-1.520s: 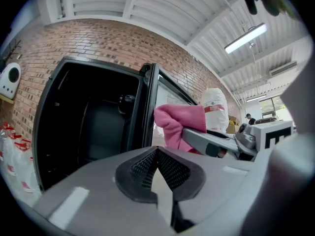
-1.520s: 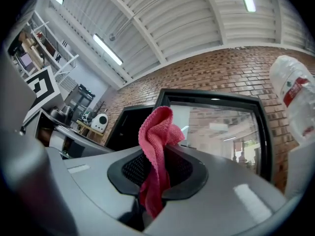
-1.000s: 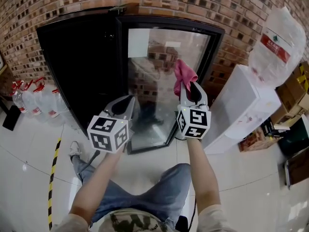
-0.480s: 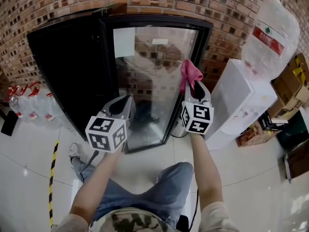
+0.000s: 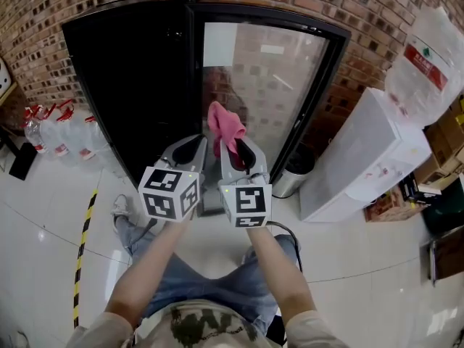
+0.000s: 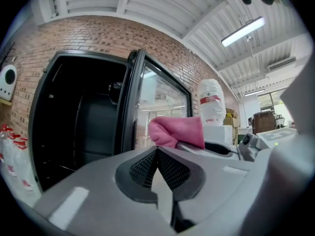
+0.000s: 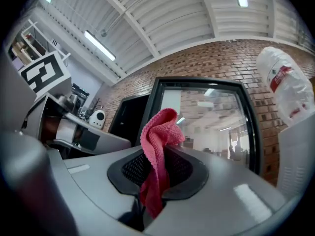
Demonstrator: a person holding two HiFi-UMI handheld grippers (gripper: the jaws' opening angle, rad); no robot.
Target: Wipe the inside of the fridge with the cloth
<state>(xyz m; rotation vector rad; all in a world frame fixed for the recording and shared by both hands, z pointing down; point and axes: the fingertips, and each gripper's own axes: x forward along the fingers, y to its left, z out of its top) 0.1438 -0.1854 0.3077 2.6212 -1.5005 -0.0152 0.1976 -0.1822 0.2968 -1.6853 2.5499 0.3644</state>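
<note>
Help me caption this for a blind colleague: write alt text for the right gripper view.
The right gripper is shut on a pink cloth that sticks up between its jaws. Beyond it stands a black fridge against a brick wall, its glass door swung open, with a large water bottle at the right edge.

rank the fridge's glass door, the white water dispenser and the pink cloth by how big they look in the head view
1. glass door: largest.
2. white water dispenser: next, bottle not counted.
3. pink cloth: clearly smallest, even though it is held nearer the camera than the other two.
</note>
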